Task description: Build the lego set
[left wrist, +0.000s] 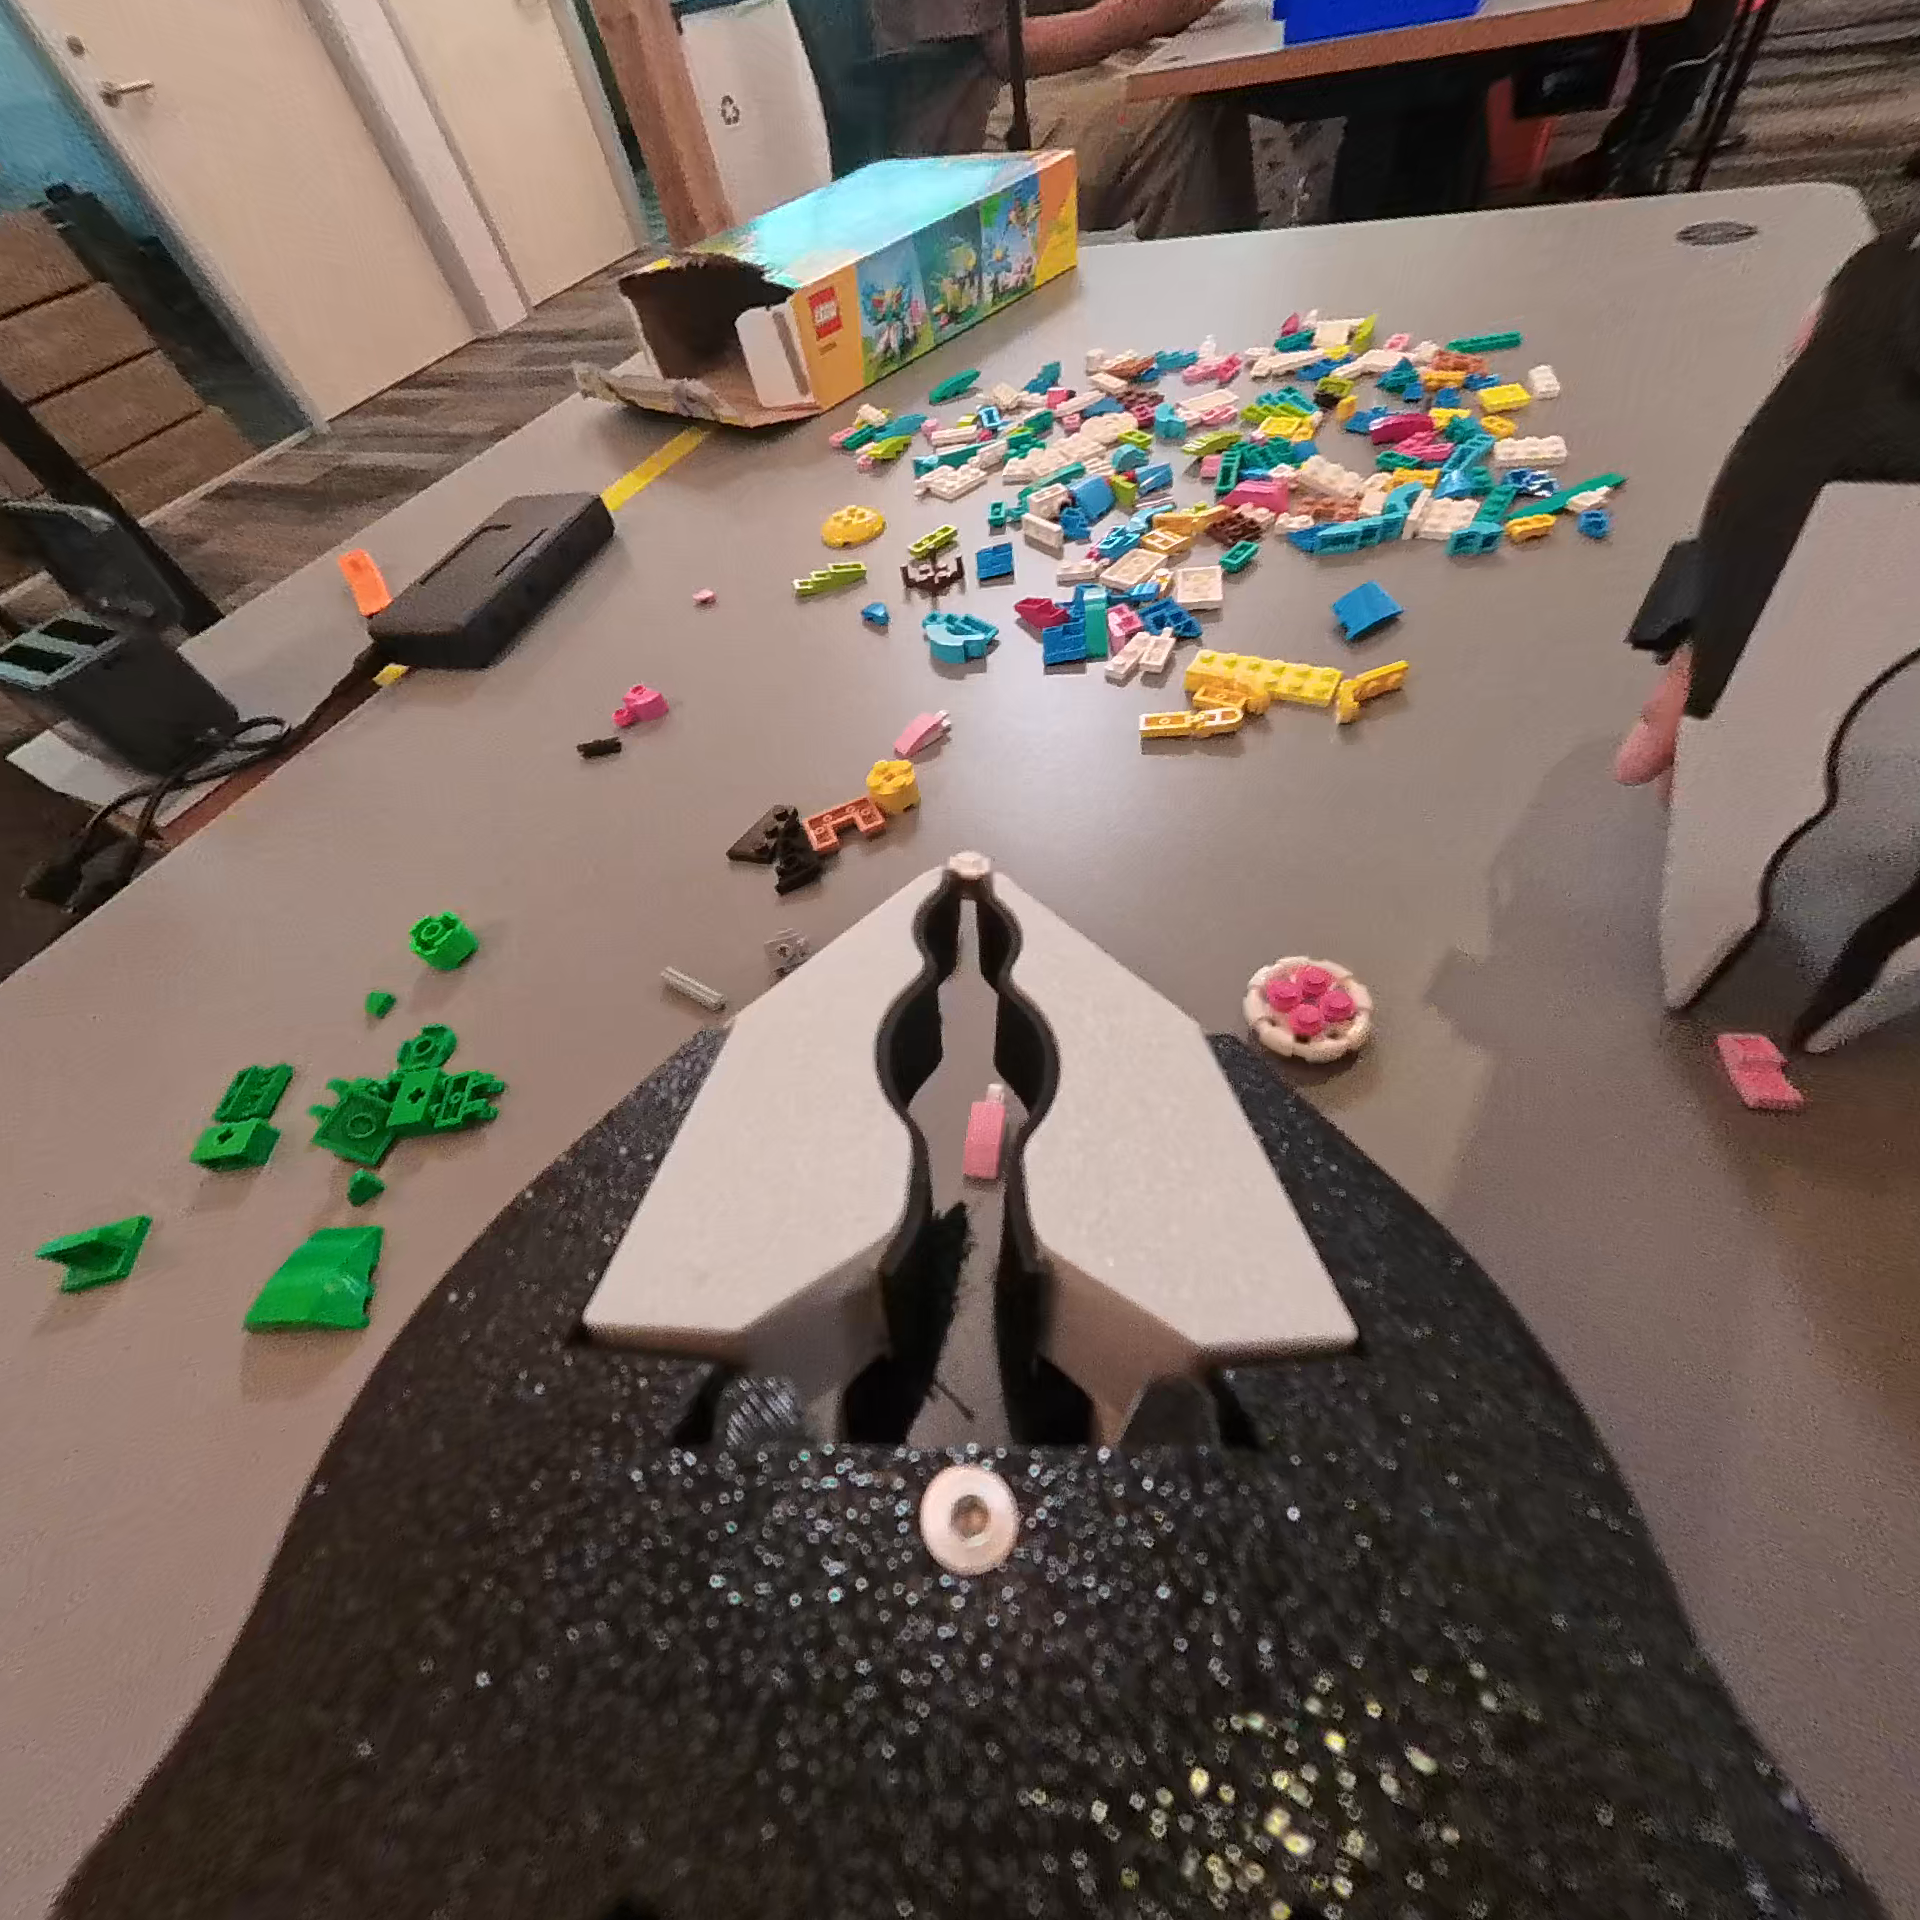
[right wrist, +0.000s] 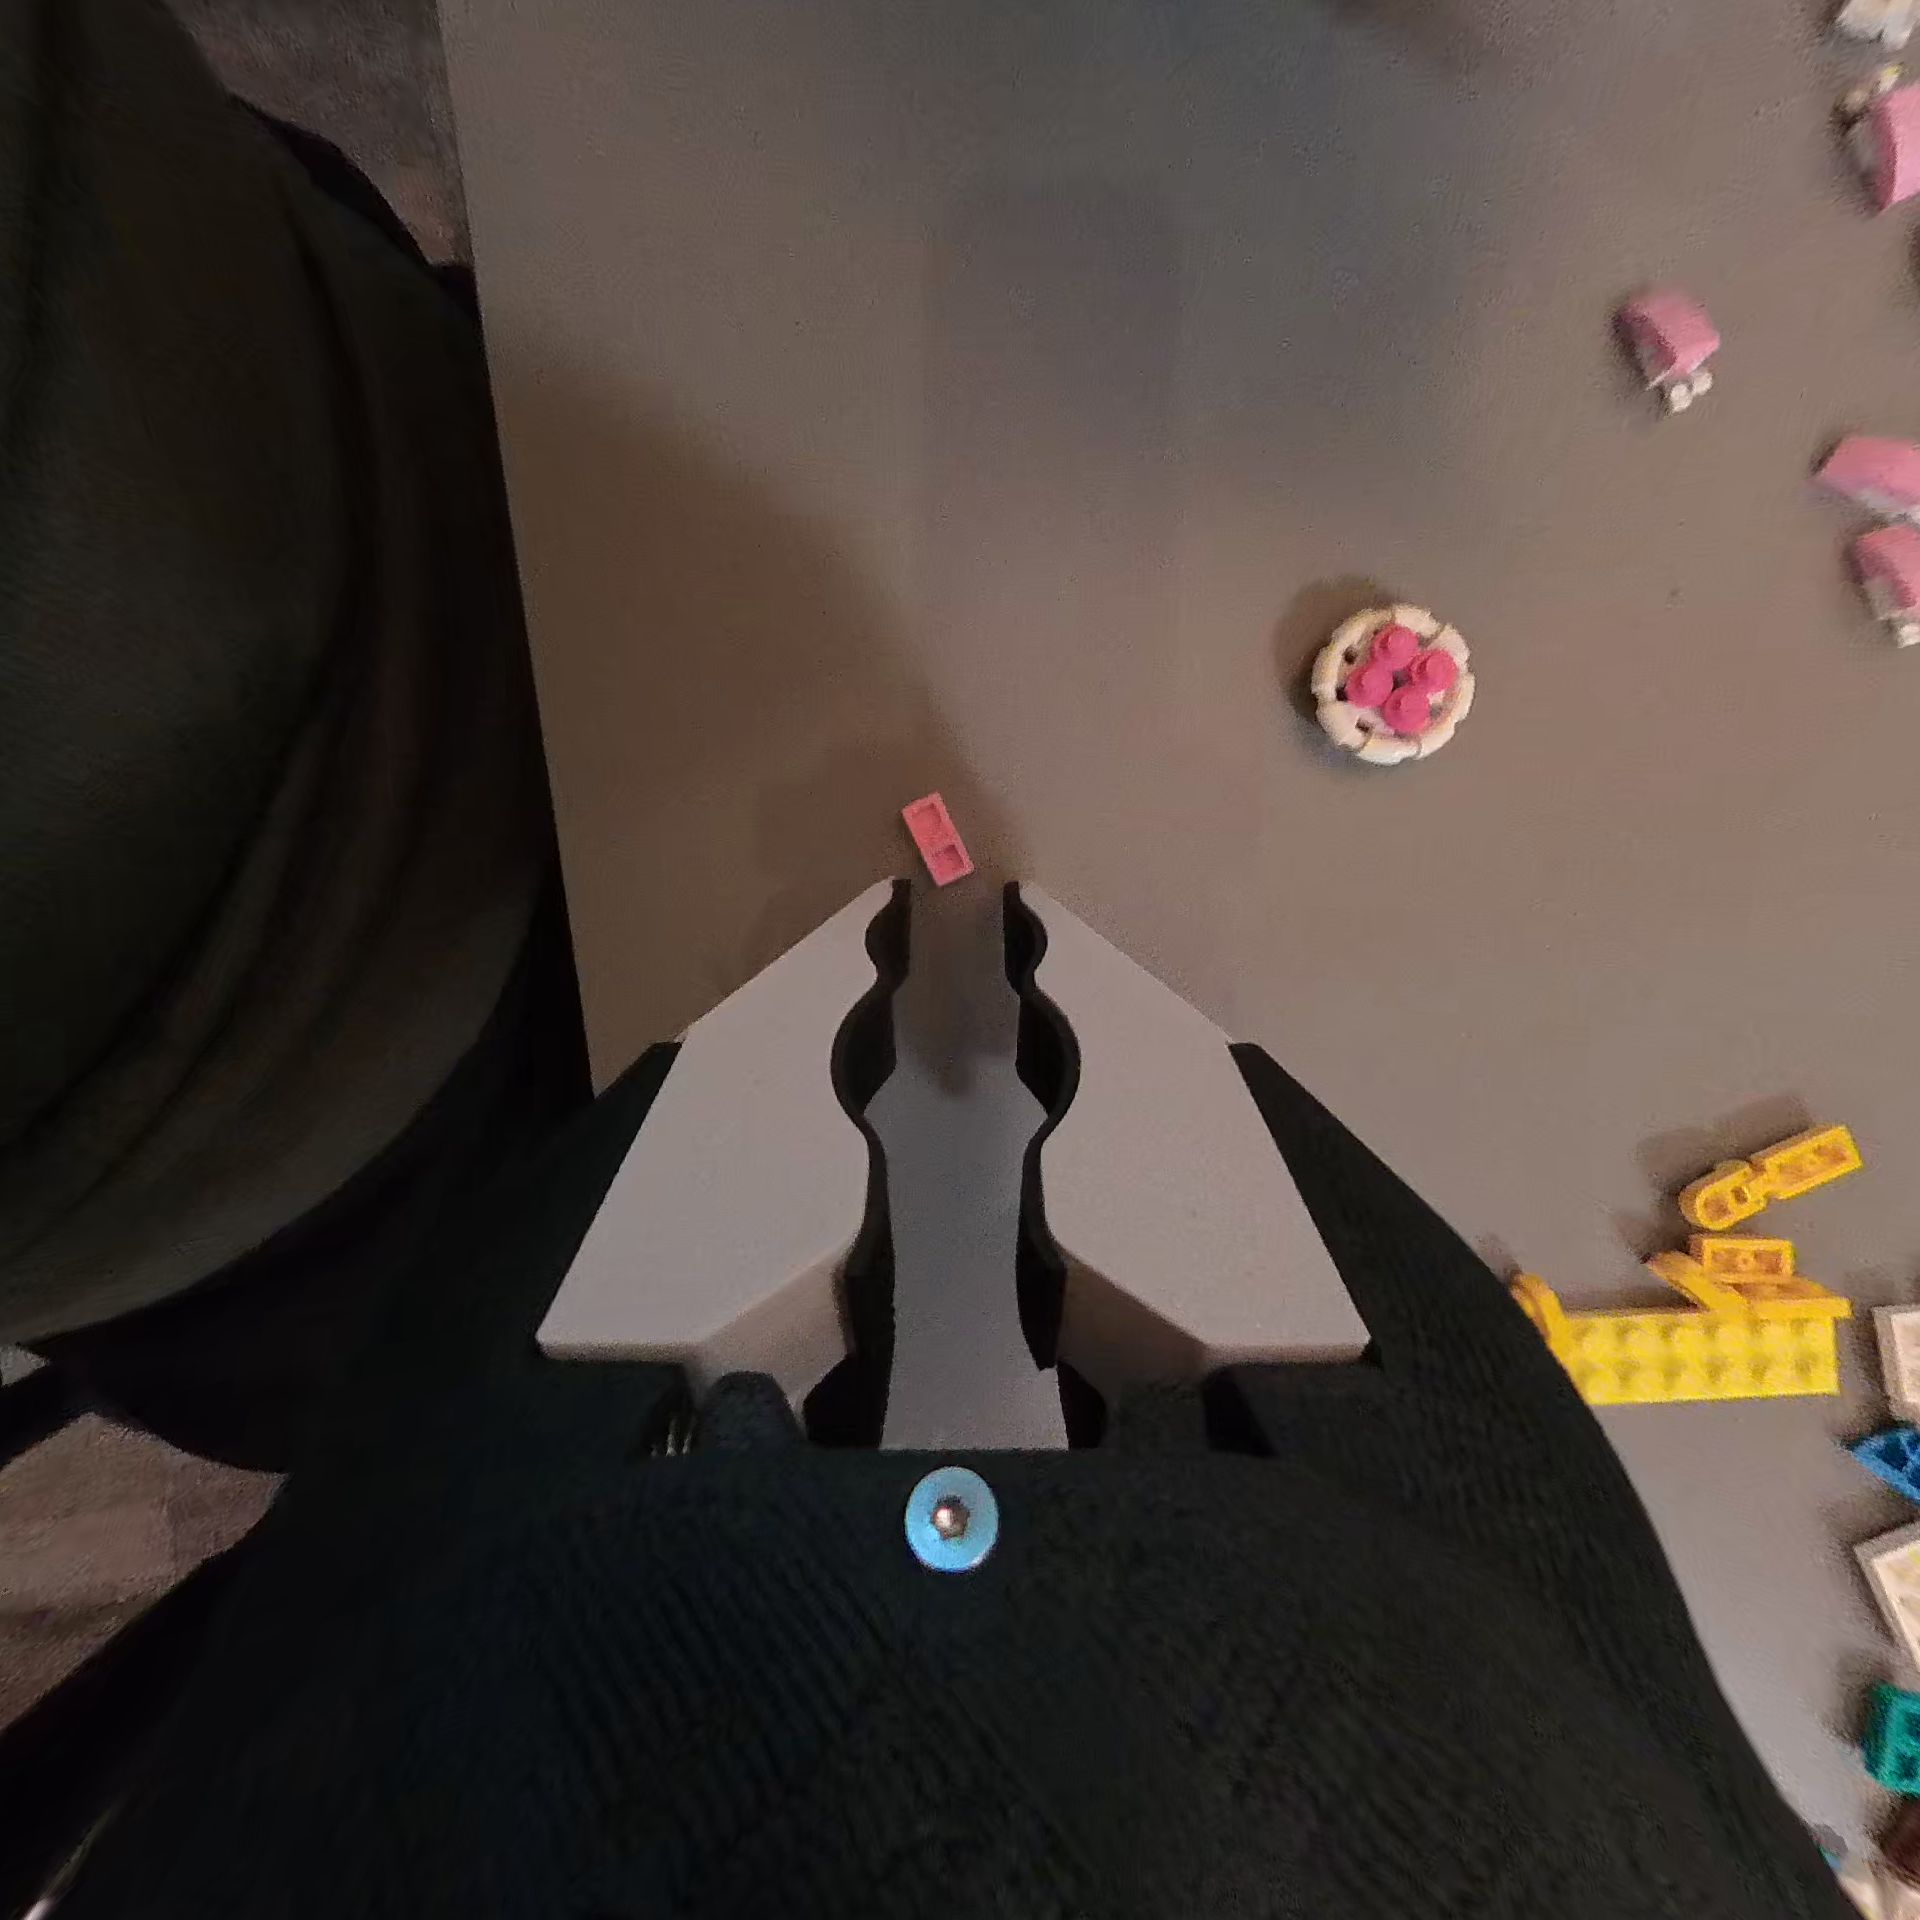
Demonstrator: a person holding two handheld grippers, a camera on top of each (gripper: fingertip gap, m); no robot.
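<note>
Left hand-held gripper (left wrist: 967, 878) is reaching forward low over the grey tabletop (left wrist: 1455, 1299), its fingers pressed together and pinching a small white round piece (left wrist: 968, 865) at the very tips. Below its fingers, seen through the gap, a pale pink piece (left wrist: 984, 1136) is lying on the tabletop. To its left, a cluster of green pieces (left wrist: 395, 1107) is sitting near the edge. Just to the right of its tips, a white round plate with magenta studs (left wrist: 1308, 1006) is resting flat.

Right hand-held gripper (right wrist: 956, 885) is pointing steeply down at the tabletop with its fingers spread apart and nothing between them. A small pink plate (right wrist: 937, 838) is lying just beyond the tips, slightly left of the gap and not touched by either finger. In the left wrist view this gripper is showing at the right edge, a person's fingertip (left wrist: 1652, 743) sticking out from behind it.

Farther off, yellow plates (left wrist: 1262, 681) are lying ahead, then a wide scatter of mixed coloured bricks (left wrist: 1247, 457). At the far left, a torn-open lego box (left wrist: 862, 281) is lying on its side.
</note>
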